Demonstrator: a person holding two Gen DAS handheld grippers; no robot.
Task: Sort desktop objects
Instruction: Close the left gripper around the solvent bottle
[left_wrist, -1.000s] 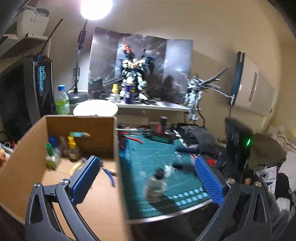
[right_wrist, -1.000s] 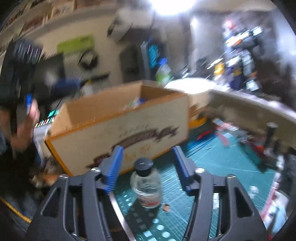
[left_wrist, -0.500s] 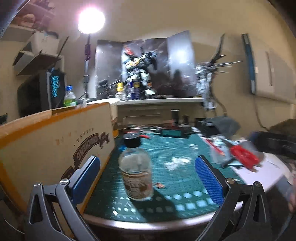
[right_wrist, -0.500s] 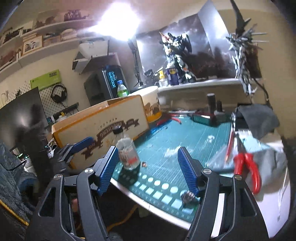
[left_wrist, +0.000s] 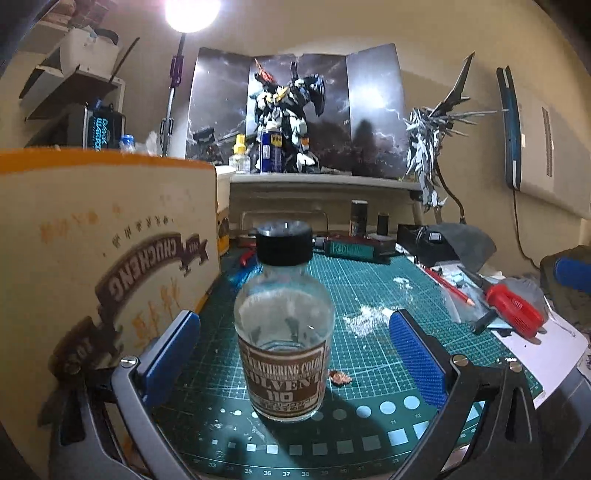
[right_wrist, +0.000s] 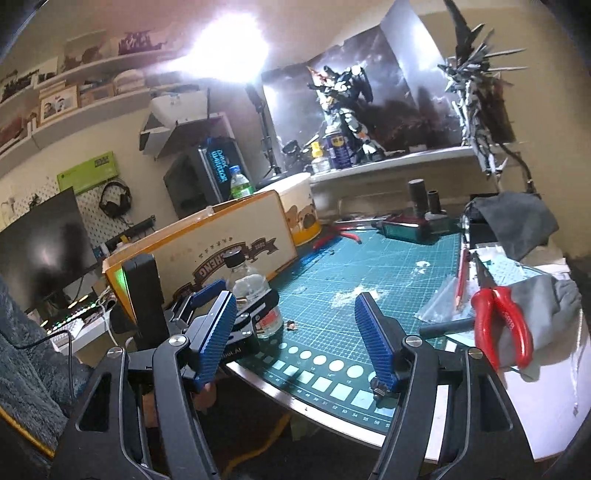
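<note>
A clear glass solvent bottle (left_wrist: 284, 347) with a black cap and brown label stands upright on the green cutting mat (left_wrist: 373, 291), close to its front edge. My left gripper (left_wrist: 291, 332) is open around it, one blue pad on each side, and neither pad touches the glass. The right wrist view shows the same bottle (right_wrist: 251, 291) between the left gripper's fingers (right_wrist: 207, 291). My right gripper (right_wrist: 295, 299) is open and holds nothing. It hangs over the mat's front edge, to the right of the bottle. The tall cardboard box (left_wrist: 110, 251) stands just left of the bottle.
Red-handled pliers (right_wrist: 498, 317) lie on a grey cloth (right_wrist: 554, 295) at the mat's right, by a red pencil (left_wrist: 447, 286). A small brown scrap (left_wrist: 340, 376) lies beside the bottle. Small tools and dark bottles line the mat's far edge under a shelf of model figures.
My left gripper dropped from above the box opening to mat level, around the bottle. My right gripper opened wider and drew back to the right, away from the bottle.
</note>
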